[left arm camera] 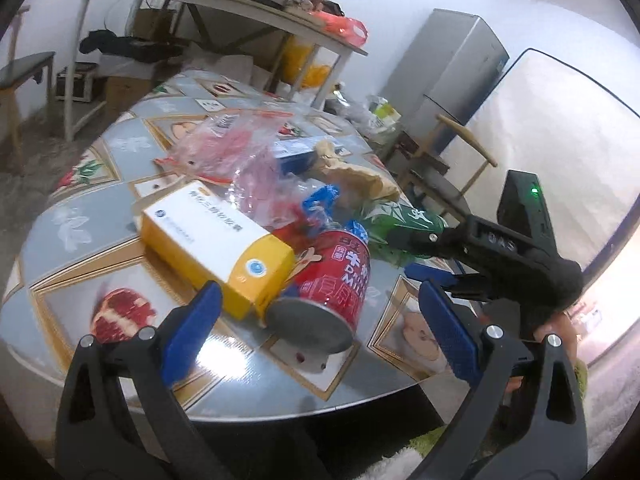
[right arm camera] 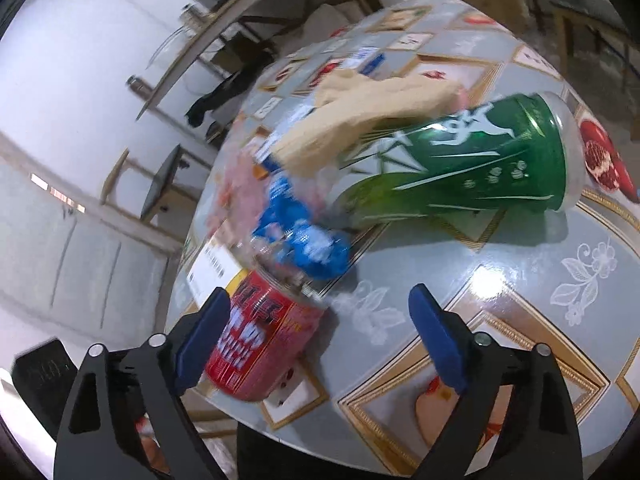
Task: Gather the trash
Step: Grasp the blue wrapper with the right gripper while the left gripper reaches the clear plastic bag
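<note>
Round table (left arm camera: 120, 184) is taken as landmark; trash is heaped on its middle, likely swept together for easy collecting.
Green can (right arm camera: 472, 160) is laid on side at far part of heap, beige crumpled paper (right arm camera: 372, 108) draped partly over it.
Yellow box (left arm camera: 216, 244) is rested at near side of heap, touching red can (left arm camera: 328, 280).
Red can is laid on side near table edge, so round body is offered to pads.
Blue wrapper (right arm camera: 308, 240) is tucked just behind red can.
Left gripper (left arm camera: 316, 332) is held wide apart before red can and box, nothing gripped.
Right gripper (right arm camera: 316, 336) is spread wide, empty; left pad is seen just beside red can, contact cannot be told.
</note>
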{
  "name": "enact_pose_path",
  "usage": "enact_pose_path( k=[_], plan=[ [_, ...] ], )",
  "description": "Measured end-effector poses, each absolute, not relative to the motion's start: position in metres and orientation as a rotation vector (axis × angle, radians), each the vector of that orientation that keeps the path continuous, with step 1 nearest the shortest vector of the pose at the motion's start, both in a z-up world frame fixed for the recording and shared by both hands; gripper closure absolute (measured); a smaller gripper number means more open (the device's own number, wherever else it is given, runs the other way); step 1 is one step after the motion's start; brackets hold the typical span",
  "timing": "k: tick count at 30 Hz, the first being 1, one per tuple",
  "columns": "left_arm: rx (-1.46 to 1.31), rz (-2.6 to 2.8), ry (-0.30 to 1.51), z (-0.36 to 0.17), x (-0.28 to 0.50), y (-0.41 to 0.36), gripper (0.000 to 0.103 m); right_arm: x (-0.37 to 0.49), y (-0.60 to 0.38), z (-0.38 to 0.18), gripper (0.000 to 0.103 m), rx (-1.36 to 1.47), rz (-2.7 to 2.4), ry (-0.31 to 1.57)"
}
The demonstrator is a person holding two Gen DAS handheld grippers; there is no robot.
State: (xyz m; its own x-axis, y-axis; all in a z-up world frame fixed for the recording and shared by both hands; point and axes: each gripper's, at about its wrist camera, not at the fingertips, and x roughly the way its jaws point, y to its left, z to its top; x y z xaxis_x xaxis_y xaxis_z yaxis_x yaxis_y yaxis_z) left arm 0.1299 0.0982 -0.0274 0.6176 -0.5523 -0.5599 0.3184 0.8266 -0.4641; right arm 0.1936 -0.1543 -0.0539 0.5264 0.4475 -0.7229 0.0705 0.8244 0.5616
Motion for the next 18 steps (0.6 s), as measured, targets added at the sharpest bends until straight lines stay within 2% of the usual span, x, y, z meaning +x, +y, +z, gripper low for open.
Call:
enact_pose_path(
  k=[3,5,10,12,15,17,18],
  plan=[
    [-0.371,-0.52,0.762,-0.032,0.141,0.101,0.009,0.21,-0.156,-0.063,0.019,0.637,0.246,1.024],
    [-0.393,-0.525,0.767,-0.036,0.147,0.104,0.013,0.219,-0.157,-0.07,0.022,0.67,0.26,1.038],
    [-0.428,-0.507,0.796,-0.047,0.156,0.114,0.031,0.235,-0.157,-0.085,0.031,0.718,0.258,1.083],
    [-0.446,-0.5,0.806,-0.051,0.158,0.121,0.034,0.239,-0.156,-0.09,0.036,0.739,0.268,1.097],
    [-0.469,-0.486,0.823,-0.057,0.161,0.129,0.038,0.245,-0.153,-0.094,0.046,0.745,0.284,1.102],
    [-0.483,-0.479,0.831,-0.059,0.162,0.135,0.04,0.248,-0.151,-0.095,0.058,0.746,0.304,1.105],
    [-0.488,-0.477,0.833,-0.06,0.163,0.136,0.041,0.248,-0.151,-0.095,0.062,0.751,0.313,1.107]
  ],
)
